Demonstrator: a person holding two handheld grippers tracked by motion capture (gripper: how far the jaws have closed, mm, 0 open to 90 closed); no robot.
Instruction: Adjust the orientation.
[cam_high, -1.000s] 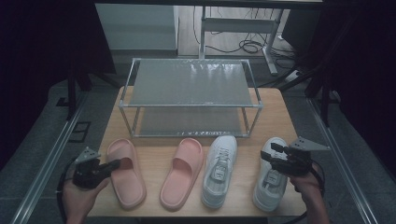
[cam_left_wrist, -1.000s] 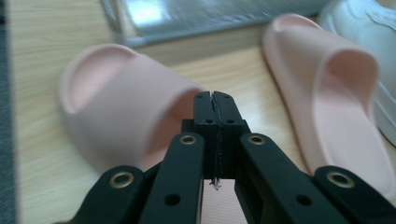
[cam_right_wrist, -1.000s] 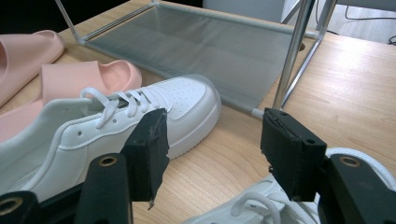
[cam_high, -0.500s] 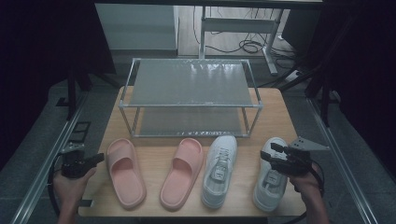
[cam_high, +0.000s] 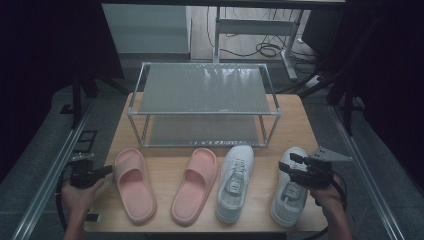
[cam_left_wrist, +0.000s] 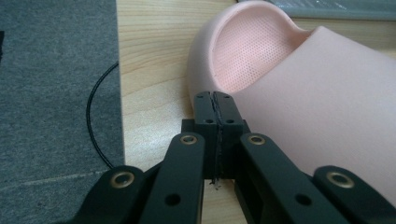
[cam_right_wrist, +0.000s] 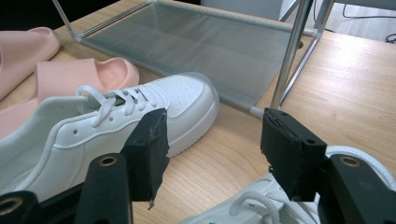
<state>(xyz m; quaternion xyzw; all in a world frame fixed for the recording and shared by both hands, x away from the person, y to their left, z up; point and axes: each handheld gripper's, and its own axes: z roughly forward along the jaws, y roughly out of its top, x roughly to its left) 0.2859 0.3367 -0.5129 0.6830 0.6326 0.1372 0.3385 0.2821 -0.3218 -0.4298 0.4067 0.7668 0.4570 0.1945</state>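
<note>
Two pink slides and two white sneakers lie in a row along the table's front. My left gripper (cam_high: 106, 171) is shut and empty, held off the table's left edge with its tips just short of the left pink slide (cam_high: 132, 183). In the left gripper view the closed jaws point at that slide's (cam_left_wrist: 299, 88) side. My right gripper (cam_high: 286, 167) stands open above the right sneaker (cam_high: 290, 192), jaws pointing left toward the left sneaker (cam_high: 235, 182). The right gripper view shows the left sneaker (cam_right_wrist: 93, 135) beyond my open jaws and the right sneaker's laces (cam_right_wrist: 252, 207) below.
A two-tier metal shoe rack (cam_high: 205, 102) with mesh shelves stands at the back of the wooden table (cam_high: 295, 125). The second pink slide (cam_high: 195, 185) lies between the left slide and the sneakers. Grey floor (cam_left_wrist: 56, 84) and a black cable lie left of the table.
My left gripper has pulled back to the left, off the left slide, and now hangs beside the table's edge. The right gripper has stayed in place.
</note>
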